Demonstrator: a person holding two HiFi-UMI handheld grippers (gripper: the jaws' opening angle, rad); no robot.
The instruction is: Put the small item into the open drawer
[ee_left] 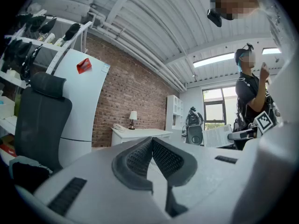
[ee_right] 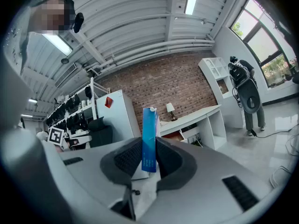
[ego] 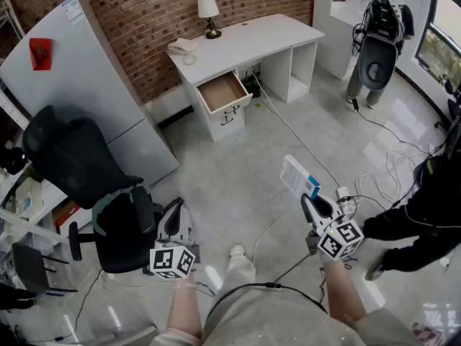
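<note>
transport step in hand, by the look of it. pinching a thin blue and white box (ee_right: 149, 139) upright between the pads of the right gripper (ee_right: 149, 158), well apart from the white desk (ego: 248, 34) and facing it. with the left gripper (ee_left: 152, 146) pressed together on nothing, likewise far from the desk. open drawer (ego: 222, 91) pulled out at the desk's front, seemingly bare. next, probably: closing in on the desk, bringing the box above the drawer, lowering, then spreading the pads.
</note>
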